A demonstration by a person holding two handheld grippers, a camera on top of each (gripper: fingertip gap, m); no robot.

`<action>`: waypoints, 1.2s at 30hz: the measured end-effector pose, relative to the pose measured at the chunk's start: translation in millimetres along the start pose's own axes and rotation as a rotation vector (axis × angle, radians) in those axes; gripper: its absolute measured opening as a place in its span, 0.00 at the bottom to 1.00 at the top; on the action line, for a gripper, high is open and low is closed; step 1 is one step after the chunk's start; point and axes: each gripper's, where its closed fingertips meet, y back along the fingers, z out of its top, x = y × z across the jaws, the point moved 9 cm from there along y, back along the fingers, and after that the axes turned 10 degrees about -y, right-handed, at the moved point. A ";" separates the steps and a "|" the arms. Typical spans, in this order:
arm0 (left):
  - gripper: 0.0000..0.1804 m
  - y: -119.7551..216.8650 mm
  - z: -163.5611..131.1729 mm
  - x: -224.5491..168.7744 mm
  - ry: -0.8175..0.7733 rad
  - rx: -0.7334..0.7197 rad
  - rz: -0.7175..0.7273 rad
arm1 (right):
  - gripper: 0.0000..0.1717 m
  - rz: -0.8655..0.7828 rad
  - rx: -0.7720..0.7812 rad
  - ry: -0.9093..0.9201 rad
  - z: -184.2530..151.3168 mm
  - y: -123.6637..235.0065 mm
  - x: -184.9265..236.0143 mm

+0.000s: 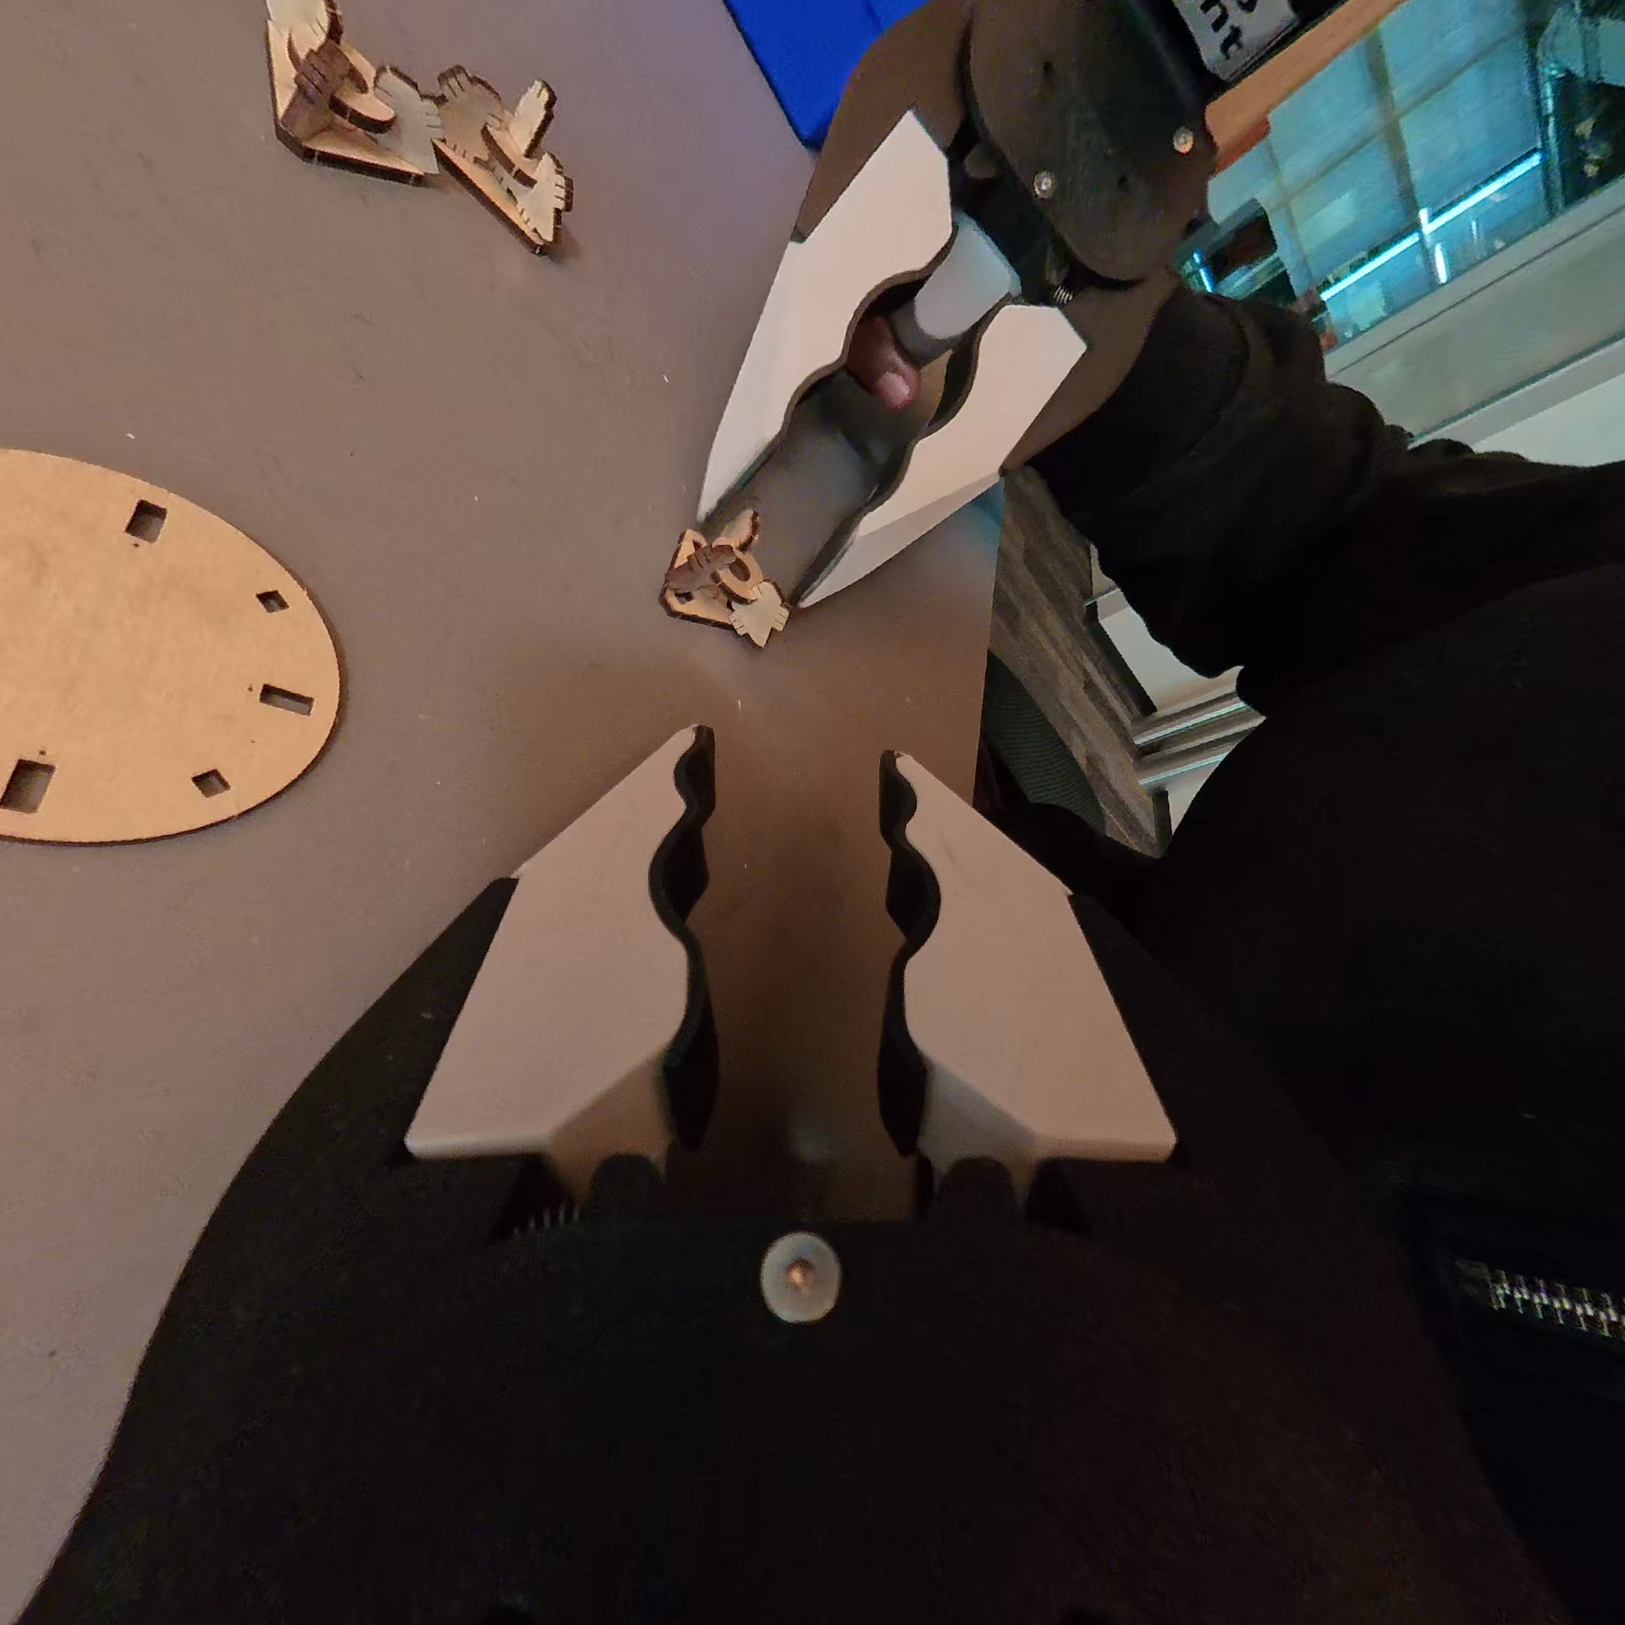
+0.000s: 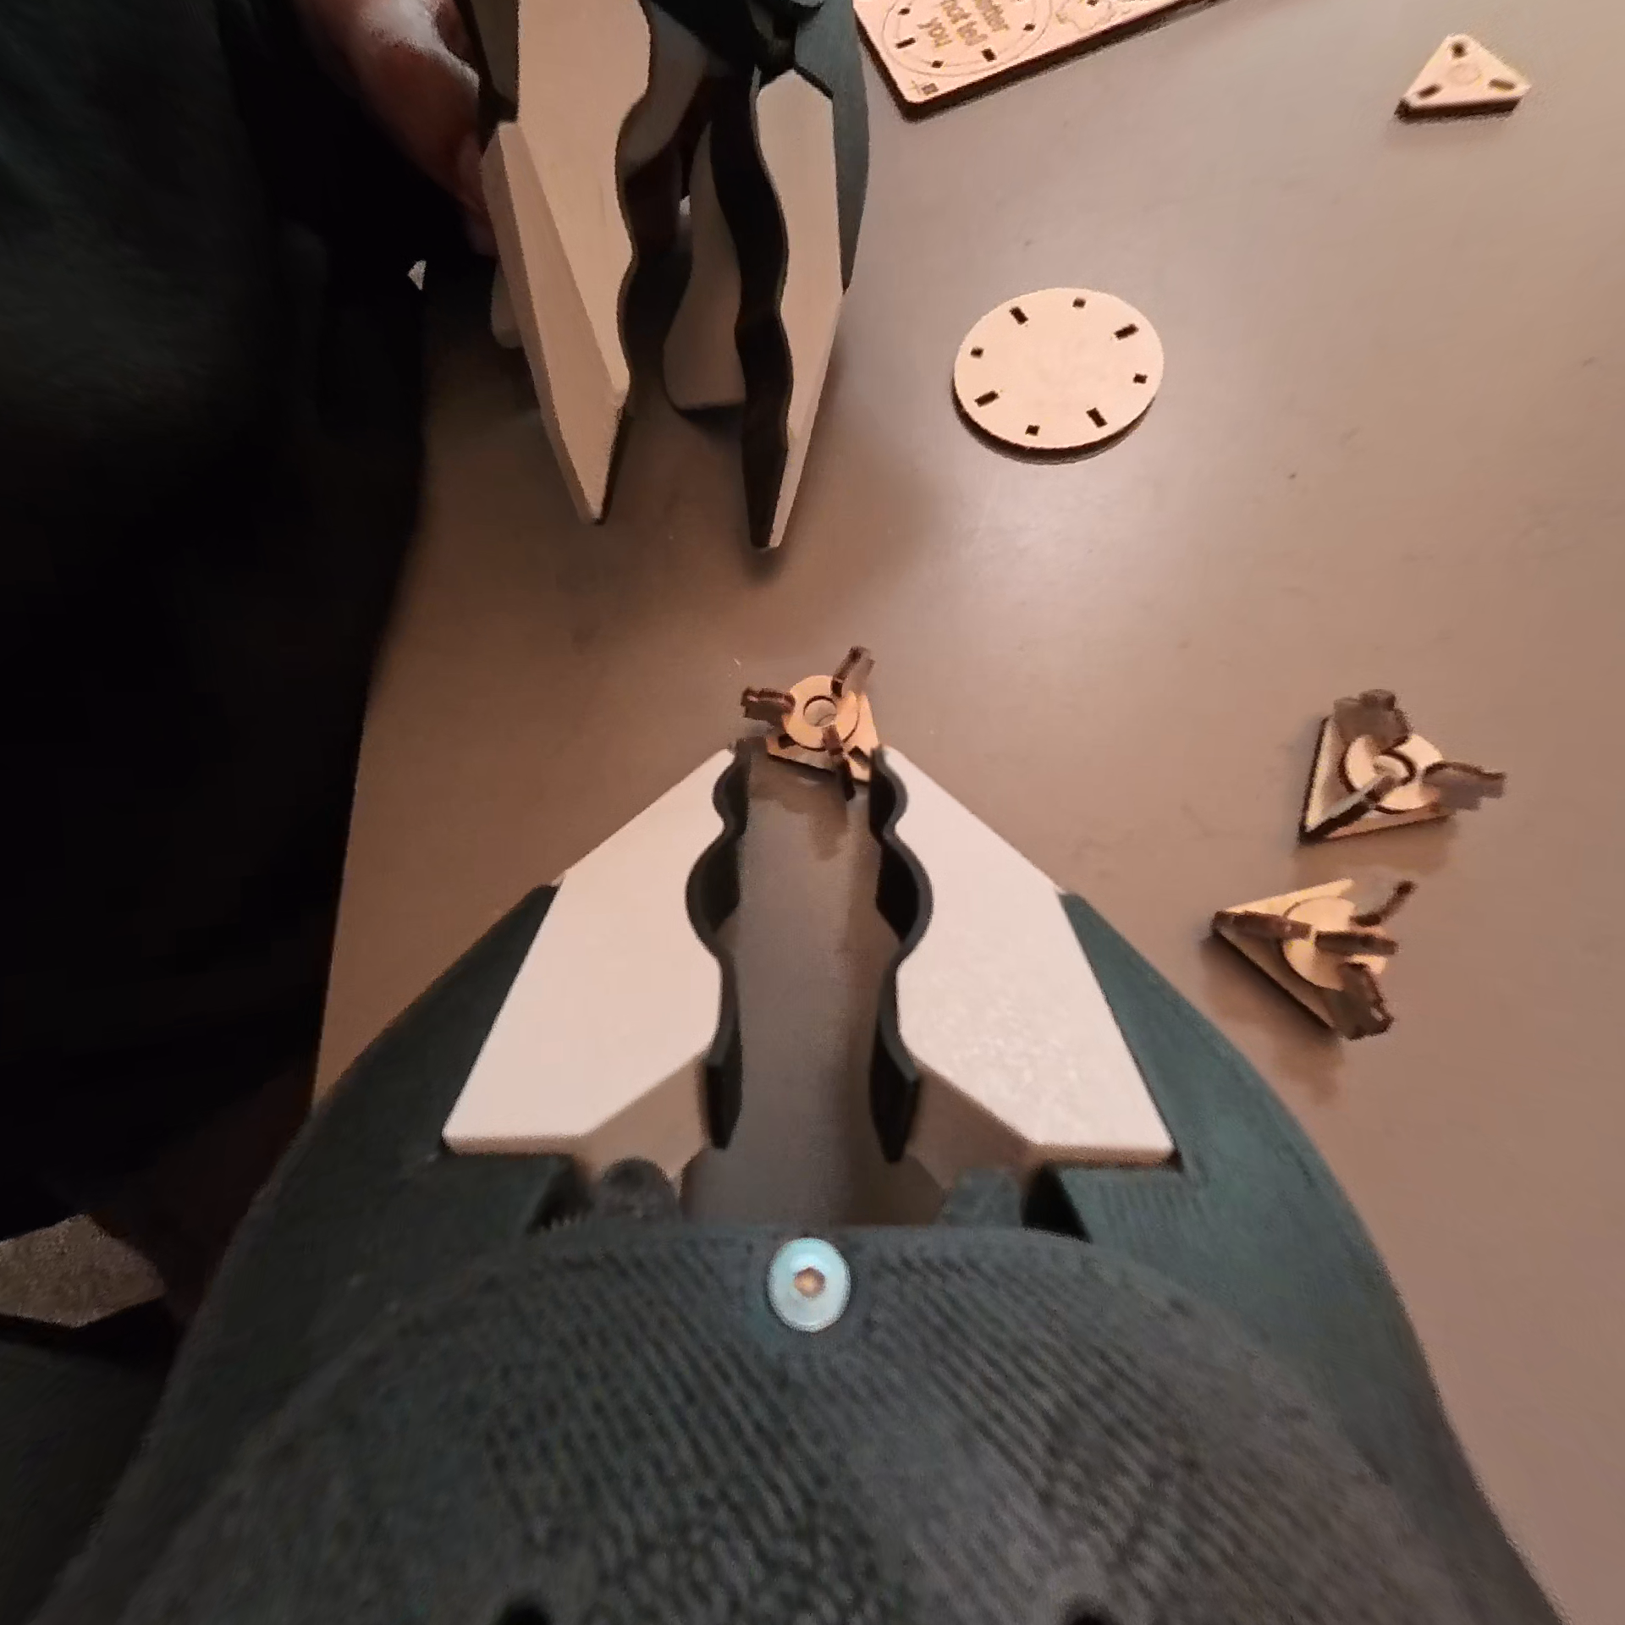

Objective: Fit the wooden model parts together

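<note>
Hovering my right gripper [image 2: 805, 756] with jaws apart at a small wooden triangular assembly [image 2: 818, 725] lying on the grey table [image 2: 1143, 563], just past its fingertips; I am holding my left gripper [image 1: 796, 743] nearby, jaws apart on nothing.

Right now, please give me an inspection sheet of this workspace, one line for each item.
Surface: grey table, some marks.
Job's things: small wooden assembly on the table at the right gripper's tips; slotted wooden disc.
Clutter: two more triangular assemblies, a flat triangle, an engraved board.
Grippers: left gripper jaws open, nothing between; right jaws apart, not clamping.
Cables: nothing seen.
Surroundings: glass windows.
</note>
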 end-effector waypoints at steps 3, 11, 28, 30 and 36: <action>0.20 0.2 0.0 0.0 0.001 -0.002 -0.001 | 0.15 -0.032 -0.022 0.003 3.2 2.8 3.1; 0.20 1.8 0.3 0.4 0.006 -0.019 -0.004 | 0.12 -0.046 0.007 0.028 14.0 4.5 8.1; 0.20 1.2 0.0 1.4 0.014 -0.015 0.002 | 0.09 -0.034 0.187 0.263 25.3 -5.8 5.6; 0.20 1.0 0.0 1.3 0.014 -0.013 0.002 | 0.09 -0.031 0.185 0.274 26.3 -3.6 5.5; 0.19 1.9 1.8 0.9 0.005 -0.038 0.000 | 0.09 0.021 0.218 0.357 28.6 -5.0 3.4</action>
